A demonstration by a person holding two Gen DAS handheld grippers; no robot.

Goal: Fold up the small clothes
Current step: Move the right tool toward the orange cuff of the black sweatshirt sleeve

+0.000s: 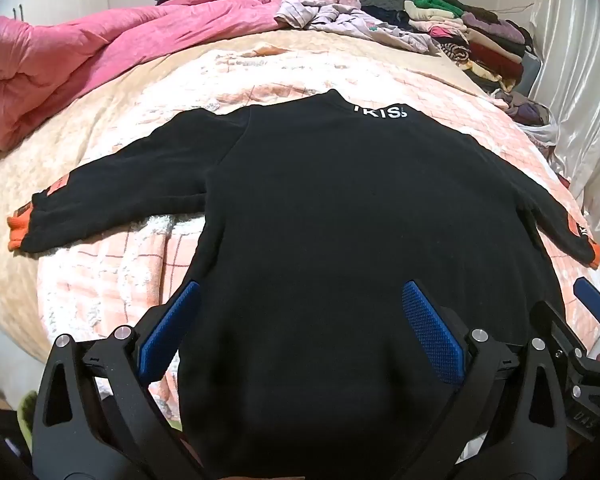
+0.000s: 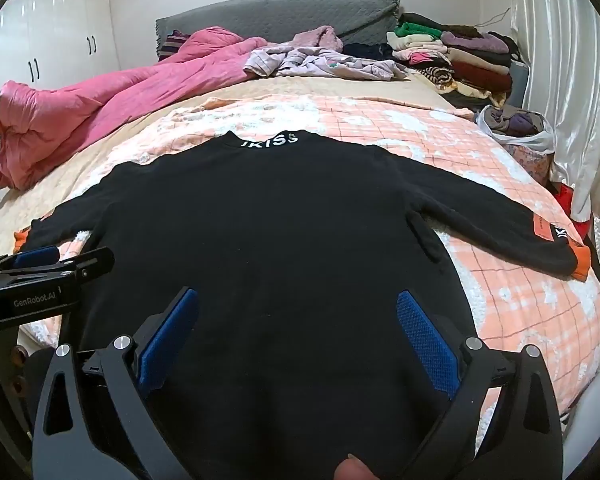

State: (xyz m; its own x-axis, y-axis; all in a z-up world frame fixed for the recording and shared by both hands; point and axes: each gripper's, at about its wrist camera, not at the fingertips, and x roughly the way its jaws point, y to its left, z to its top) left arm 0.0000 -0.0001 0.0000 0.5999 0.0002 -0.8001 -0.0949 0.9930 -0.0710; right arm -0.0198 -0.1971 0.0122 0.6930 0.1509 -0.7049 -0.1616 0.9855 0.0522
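A small black sweater [image 1: 332, 208] [image 2: 268, 216] with white lettering on the collar and orange cuffs lies flat on the bed, both sleeves spread out to the sides. My left gripper [image 1: 300, 292] hovers over the lower left part of its body, open, with nothing between the blue pads. My right gripper [image 2: 298, 300] hangs over the lower right part of the body, also open and empty. The right gripper's fingers [image 1: 592, 300] show at the right edge of the left wrist view; the left gripper's fingers [image 2: 40, 258] show at the left edge of the right wrist view.
The bed [image 2: 520, 304] carries a peach checked blanket. A pink duvet [image 1: 100, 64] is bunched at the far left. Loose lilac clothes [image 2: 320, 60] and a stack of folded clothes [image 2: 460, 52] sit by the grey headboard [image 2: 280, 16]. A plastic bag of clothes [image 2: 516, 124] rests at the right.
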